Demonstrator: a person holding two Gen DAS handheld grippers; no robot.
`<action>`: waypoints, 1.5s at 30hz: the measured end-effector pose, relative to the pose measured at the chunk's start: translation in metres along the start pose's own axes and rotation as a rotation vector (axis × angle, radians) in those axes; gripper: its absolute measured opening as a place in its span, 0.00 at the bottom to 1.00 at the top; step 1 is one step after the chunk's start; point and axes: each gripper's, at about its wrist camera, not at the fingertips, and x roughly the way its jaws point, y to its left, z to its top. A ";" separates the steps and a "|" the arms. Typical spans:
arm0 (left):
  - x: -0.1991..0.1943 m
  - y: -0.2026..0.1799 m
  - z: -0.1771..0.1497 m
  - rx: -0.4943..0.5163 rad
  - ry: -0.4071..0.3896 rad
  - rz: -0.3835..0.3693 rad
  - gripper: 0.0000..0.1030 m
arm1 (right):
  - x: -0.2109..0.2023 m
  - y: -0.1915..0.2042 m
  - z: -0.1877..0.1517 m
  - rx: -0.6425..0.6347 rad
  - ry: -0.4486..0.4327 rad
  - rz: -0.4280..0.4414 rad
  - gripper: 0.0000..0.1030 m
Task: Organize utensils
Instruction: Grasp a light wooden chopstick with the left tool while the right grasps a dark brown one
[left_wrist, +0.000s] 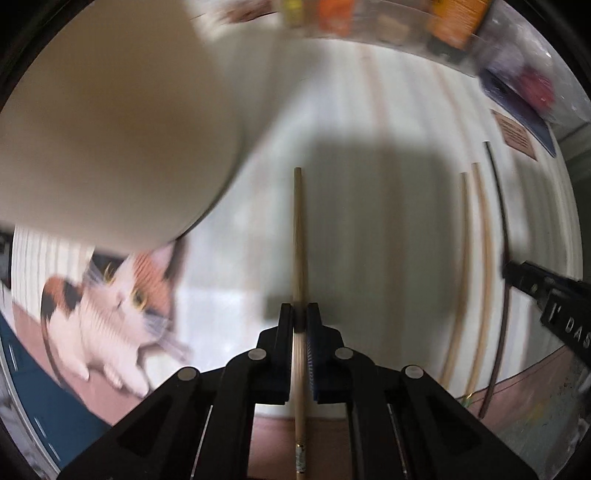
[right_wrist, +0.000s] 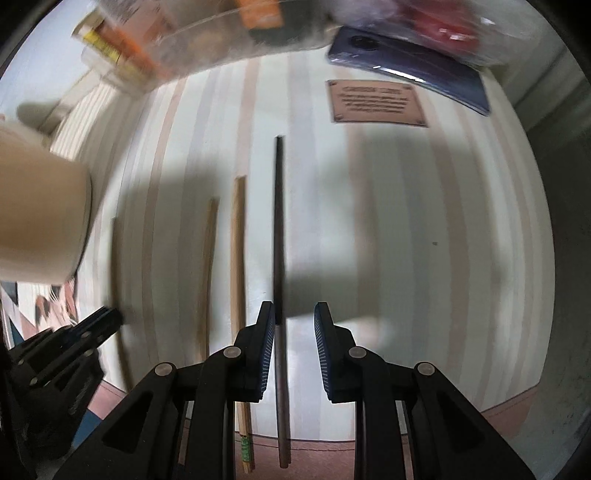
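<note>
Left gripper (left_wrist: 299, 317): pointed down at the striped mat (left_wrist: 369, 229), jaws pressed together on a light wooden chopstick (left_wrist: 298, 236) that runs straight ahead between the pads
Right gripper (right_wrist: 294, 321): pointed down at the same mat, jaws partly spread; a dark chopstick (right_wrist: 278, 221) lies between them, right against the left pad, well clear of the right pad, so not pinched
Other chopsticks: two light ones (right_wrist: 238, 251) lie side by side just left of the right gripper's dark one; from the left wrist they sit to its right (left_wrist: 480, 258)
Cream cup (left_wrist: 110, 129): ahead and left of the left gripper, blurred
Cat picture (left_wrist: 122, 306): on the mat's left part, below the cup
Dark blue phone (right_wrist: 424, 74): far ahead and right of the right gripper, near a small brown label (right_wrist: 375, 101)
</note>
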 end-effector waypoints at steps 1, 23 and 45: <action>-0.002 0.005 -0.004 -0.011 0.003 -0.004 0.04 | 0.000 0.005 -0.001 -0.023 -0.009 -0.020 0.23; -0.003 0.009 0.031 0.028 0.011 -0.020 0.05 | -0.015 0.021 -0.026 -0.073 0.093 -0.117 0.07; 0.001 0.006 0.041 -0.010 0.071 -0.038 0.05 | -0.018 -0.012 -0.016 -0.001 0.214 -0.041 0.06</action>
